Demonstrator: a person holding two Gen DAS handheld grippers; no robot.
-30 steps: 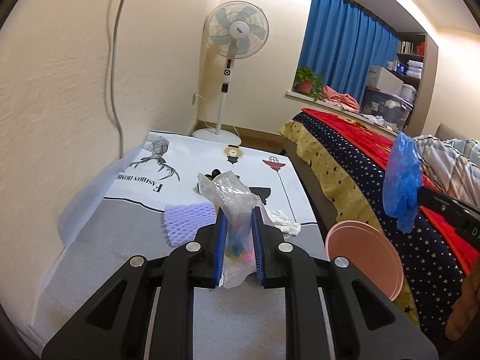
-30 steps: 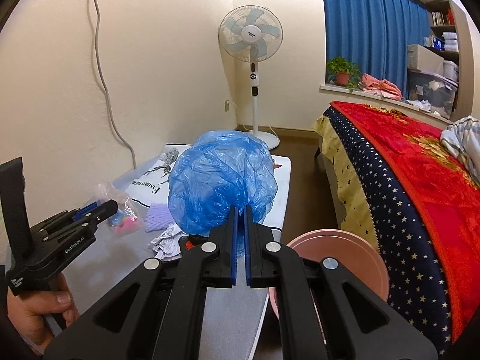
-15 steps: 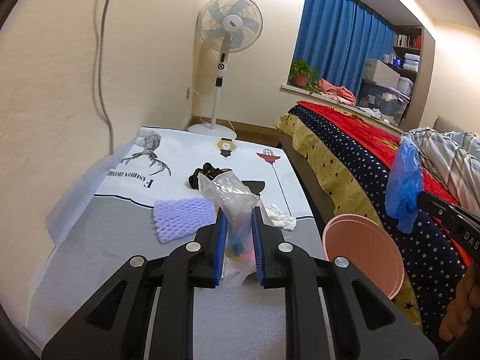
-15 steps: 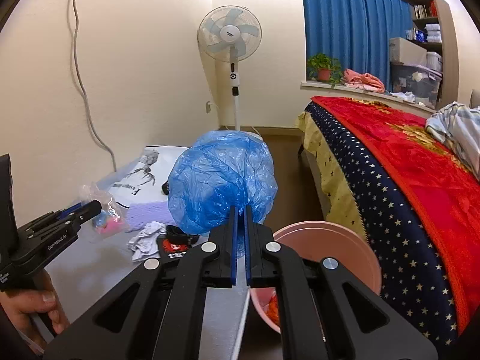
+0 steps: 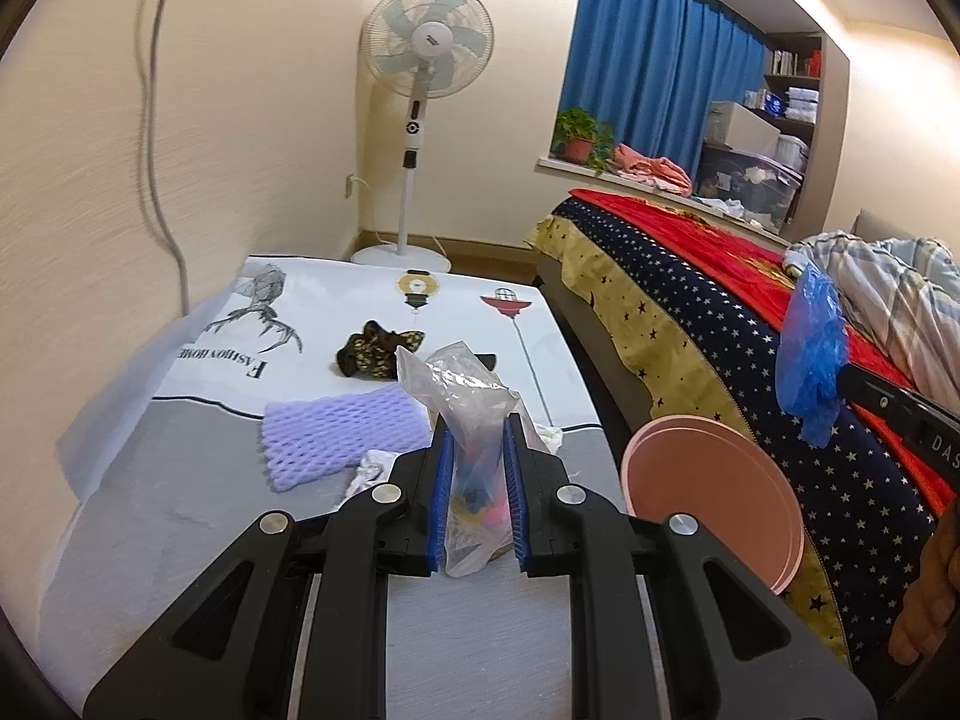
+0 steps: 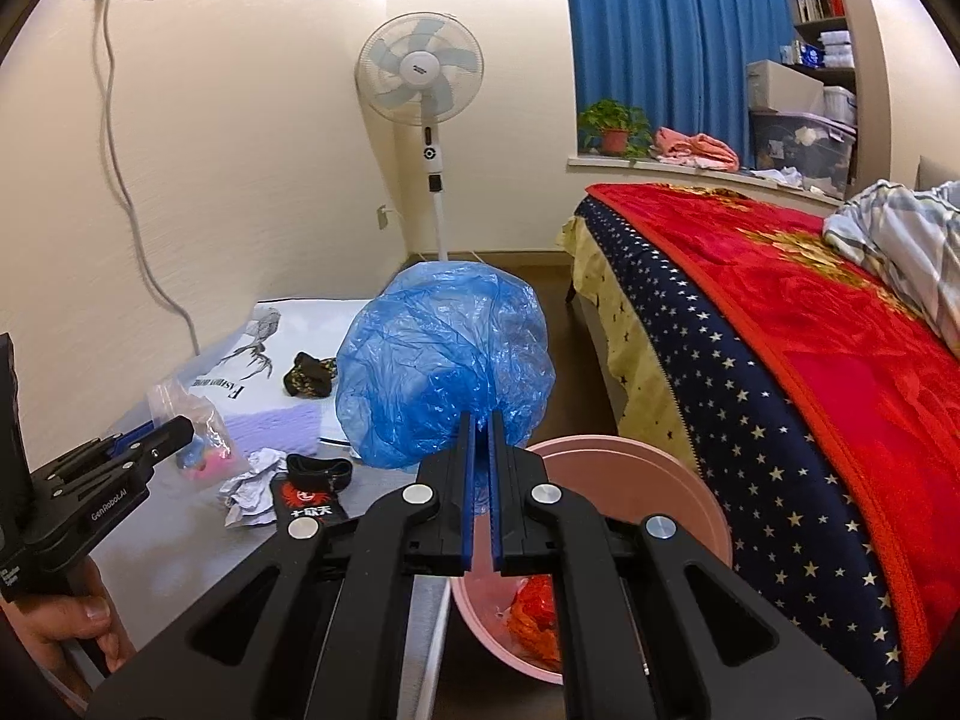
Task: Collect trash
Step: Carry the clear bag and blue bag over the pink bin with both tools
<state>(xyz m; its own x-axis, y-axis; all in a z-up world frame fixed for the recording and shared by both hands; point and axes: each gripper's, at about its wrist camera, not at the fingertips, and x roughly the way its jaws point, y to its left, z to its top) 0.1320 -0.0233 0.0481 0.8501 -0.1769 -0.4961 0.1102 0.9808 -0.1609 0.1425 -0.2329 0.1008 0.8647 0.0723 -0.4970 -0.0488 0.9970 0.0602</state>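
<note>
My left gripper [image 5: 475, 462] is shut on a clear plastic bag [image 5: 465, 414] with coloured bits inside, held above the low table [image 5: 180, 504]. It also shows at the left of the right wrist view [image 6: 180, 429]. My right gripper [image 6: 480, 441] is shut on a crumpled blue plastic bag [image 6: 444, 366], held above the near rim of the pink trash bin [image 6: 690, 492]. The blue bag also shows at the right of the left wrist view [image 5: 810, 354]. The bin [image 5: 714, 492] stands beside the table and holds orange trash [image 6: 534, 612].
On the table lie a purple foam net [image 5: 336, 438], a dark patterned wrapper [image 5: 375, 354], a crumpled white tissue [image 6: 252, 486] and a black and red packet [image 6: 312, 495]. A bed with a red and starred blanket [image 6: 780, 330] is at the right. A standing fan [image 6: 420, 72] is behind the table.
Both grippers have moved back and up a little with their bags held. The right gripper has shifted so the bin lies more directly under the blue bag.
</note>
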